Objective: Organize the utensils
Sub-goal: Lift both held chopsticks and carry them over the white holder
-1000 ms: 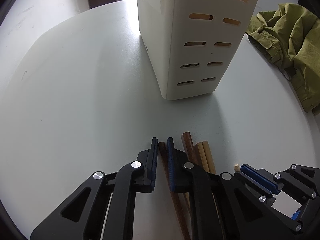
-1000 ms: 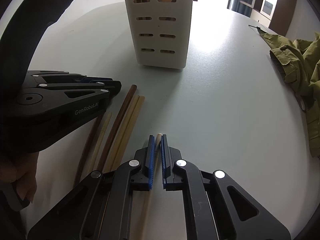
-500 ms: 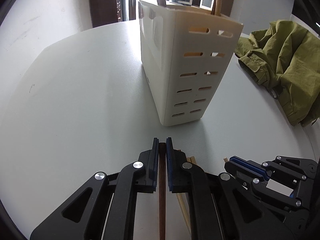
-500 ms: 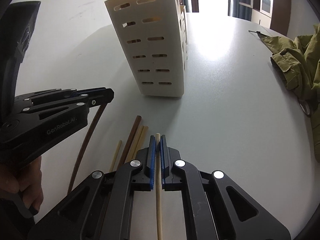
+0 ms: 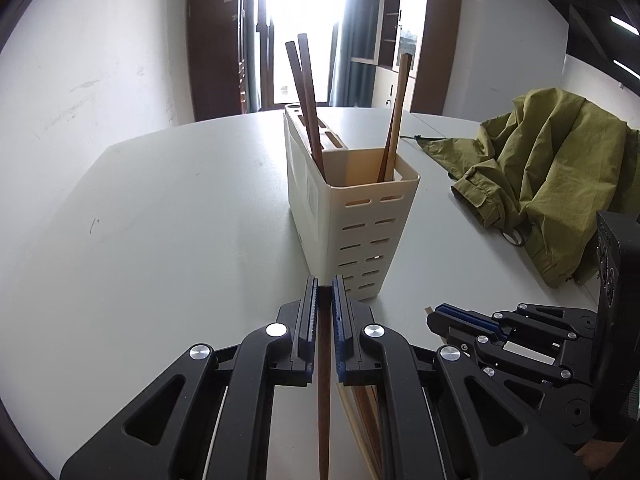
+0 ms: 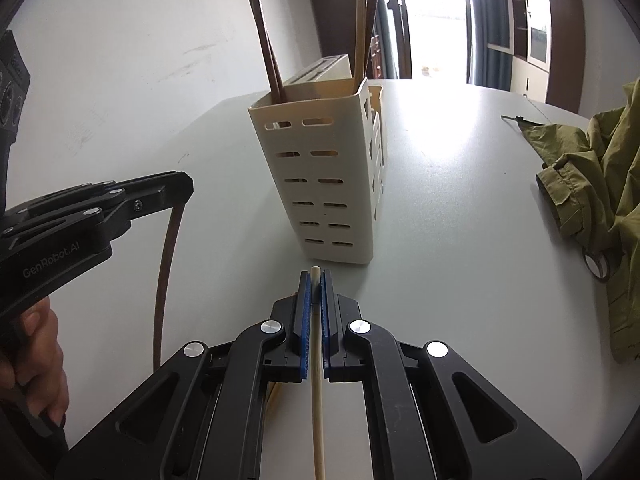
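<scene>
A cream slotted utensil holder (image 5: 362, 216) (image 6: 324, 176) stands upright on the white table (image 5: 160, 208), with several chopsticks (image 5: 308, 104) leaning in its near compartment. My left gripper (image 5: 324, 284) is shut on a dark brown chopstick (image 5: 323, 392), lifted above the table just in front of the holder. In the right wrist view that brown chopstick (image 6: 166, 276) hangs down from the left gripper (image 6: 176, 190). My right gripper (image 6: 315, 278) is shut on a pale chopstick (image 6: 317, 392), short of the holder's base. A few more chopsticks (image 5: 366, 420) lie on the table below the left gripper.
An olive-green jacket (image 5: 560, 176) (image 6: 600, 184) lies crumpled on the table's right side. A hand (image 6: 36, 356) holds the left gripper's handle. Beyond the table are a white wall, dark cabinets and a bright window.
Both grippers have risen off the table and tilted up, each lifting its chopstick. The holder's open top and the chopsticks inside it have come into view.
</scene>
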### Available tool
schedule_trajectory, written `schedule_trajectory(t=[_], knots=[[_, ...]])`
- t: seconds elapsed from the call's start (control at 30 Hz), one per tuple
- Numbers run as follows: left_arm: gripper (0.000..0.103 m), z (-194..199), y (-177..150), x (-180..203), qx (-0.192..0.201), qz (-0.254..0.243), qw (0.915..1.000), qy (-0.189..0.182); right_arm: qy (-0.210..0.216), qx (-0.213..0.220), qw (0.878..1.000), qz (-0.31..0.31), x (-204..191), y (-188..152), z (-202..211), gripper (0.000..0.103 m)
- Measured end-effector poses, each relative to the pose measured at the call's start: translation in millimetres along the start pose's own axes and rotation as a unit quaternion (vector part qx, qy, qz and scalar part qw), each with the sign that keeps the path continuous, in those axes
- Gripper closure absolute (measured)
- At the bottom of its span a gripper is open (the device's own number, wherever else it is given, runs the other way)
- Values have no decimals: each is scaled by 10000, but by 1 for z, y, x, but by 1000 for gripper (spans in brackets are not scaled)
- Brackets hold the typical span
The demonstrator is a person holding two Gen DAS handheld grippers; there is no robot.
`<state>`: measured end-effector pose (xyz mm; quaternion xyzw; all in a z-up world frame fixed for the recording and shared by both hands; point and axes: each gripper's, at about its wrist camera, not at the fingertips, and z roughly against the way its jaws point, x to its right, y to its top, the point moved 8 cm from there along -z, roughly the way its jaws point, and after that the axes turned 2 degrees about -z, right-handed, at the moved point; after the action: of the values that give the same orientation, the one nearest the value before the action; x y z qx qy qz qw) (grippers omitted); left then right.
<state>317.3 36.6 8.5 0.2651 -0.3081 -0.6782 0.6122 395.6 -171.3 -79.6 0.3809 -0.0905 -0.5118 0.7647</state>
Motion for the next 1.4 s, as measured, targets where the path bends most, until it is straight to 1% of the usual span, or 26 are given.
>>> schedule_trajectory(t=[0.27, 0.47, 0.63, 0.77, 1.03, 1.27, 1.4], knots=[[96, 34, 20, 7, 514, -59, 9986, 95, 308, 626, 9975, -54, -3, 24, 23, 98], [97, 53, 37, 11, 860, -90, 9961, 161, 479, 1159, 9920, -121, -3, 42, 43, 98], [97, 65, 52, 6, 1120, 1, 9935, 186, 621, 1753, 9824, -151, 0, 63, 64, 98], [97, 72, 62, 7, 1290, -3, 9914, 232, 728, 2122, 9743, -194, 3, 80, 77, 98], [97, 87, 91, 11, 1677, -11, 9855, 259, 847, 2582, 9623, -139, 6, 105, 86, 98], [97, 95, 122, 23, 2034, -56, 9789, 194, 934, 3056, 9476, -55, 9, 131, 95, 98], [97, 99, 136, 27, 2219, -78, 9749, 191, 1018, 3360, 9363, 29, 10, 147, 102, 98]])
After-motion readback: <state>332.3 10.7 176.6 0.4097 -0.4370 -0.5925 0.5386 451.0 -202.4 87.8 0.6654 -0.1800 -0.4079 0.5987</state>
